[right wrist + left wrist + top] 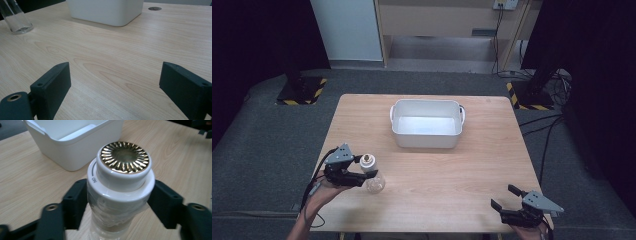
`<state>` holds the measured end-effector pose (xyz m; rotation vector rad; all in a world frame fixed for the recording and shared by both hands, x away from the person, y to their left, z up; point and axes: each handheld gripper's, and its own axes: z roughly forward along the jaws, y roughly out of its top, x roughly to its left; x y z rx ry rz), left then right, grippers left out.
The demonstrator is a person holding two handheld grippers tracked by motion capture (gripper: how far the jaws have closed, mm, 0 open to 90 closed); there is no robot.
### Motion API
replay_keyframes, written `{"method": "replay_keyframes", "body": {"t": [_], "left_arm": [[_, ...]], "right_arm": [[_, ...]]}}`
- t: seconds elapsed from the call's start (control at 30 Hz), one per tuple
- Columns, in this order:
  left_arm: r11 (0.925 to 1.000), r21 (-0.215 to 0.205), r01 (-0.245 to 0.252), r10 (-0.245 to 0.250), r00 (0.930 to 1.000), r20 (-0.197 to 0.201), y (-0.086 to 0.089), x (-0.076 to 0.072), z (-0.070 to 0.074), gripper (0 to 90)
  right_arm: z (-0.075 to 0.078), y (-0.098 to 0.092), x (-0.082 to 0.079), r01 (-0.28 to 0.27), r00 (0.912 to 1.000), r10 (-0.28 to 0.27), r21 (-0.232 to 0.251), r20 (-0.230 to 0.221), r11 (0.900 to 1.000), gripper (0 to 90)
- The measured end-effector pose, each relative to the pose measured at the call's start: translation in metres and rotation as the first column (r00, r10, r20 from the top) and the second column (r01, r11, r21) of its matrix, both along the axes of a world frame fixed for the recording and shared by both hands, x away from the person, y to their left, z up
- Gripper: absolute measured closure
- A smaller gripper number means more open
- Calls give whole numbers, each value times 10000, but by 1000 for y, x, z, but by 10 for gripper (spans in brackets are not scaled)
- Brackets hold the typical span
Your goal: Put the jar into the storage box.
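Step in hand, by my read: grasp of the bottle point(373, 175) w/ the left tool point(362, 176). In the left gripper view the bottle point(120, 195) sits between the two black jaws, both pressed against its clear neck just below the white collar, so the left tool point(117, 205) is closed on it. The cap point(124, 160) is white w/ a ribbed gold disc on top; "ON" is printed on the collar. The bottle is at the front-left of the desk point(437, 170), upright or nearly so, well apart from the white tub point(427, 124) at desk centre-back.

The right tool point(508, 199) hovers low near the front-right corner, jaws wide apart, nothing between them. In the right gripper view there's bare wood between its jaws point(113, 85), the tub point(107, 12) ahead and the bottle base point(16, 21) far off to the upper left.

Next move, prob.: lift the bottle clear and carry it fwd-right over the tub rim, then lower inside. Needs a firm grip; the glassy neck looks slick, and the round body is wider than the neck, so it could swing or slip.

Hard to tell:
- whether the bottle base is on the desk or already off it; the high view is too small, and the left gripper view cuts it off
- bottle contents; body looks clear, maybe empty
- tub inside looks empty, but the near wall hides part of the floor
- crinkled film on the neck, unclear what it is
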<state>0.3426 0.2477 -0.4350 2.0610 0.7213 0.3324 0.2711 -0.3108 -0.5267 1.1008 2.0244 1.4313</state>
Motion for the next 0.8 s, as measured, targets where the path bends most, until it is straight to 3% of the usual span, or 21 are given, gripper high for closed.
{"method": "replay_keyframes", "body": {"t": [0.43, 0.8], "left_arm": [[9996, 269, -3, 3, 10000, -25, -6, 1, 5, 427], [9997, 52, 236, -236, 9997, 40, -18, 11, 18, 426]], "right_arm": [[0, 0, 0, -18, 10000, 18, -7, 10, 10000, 105], [0, 0, 0, -31, 10000, 31, 20, 17, 10000, 106]]}}
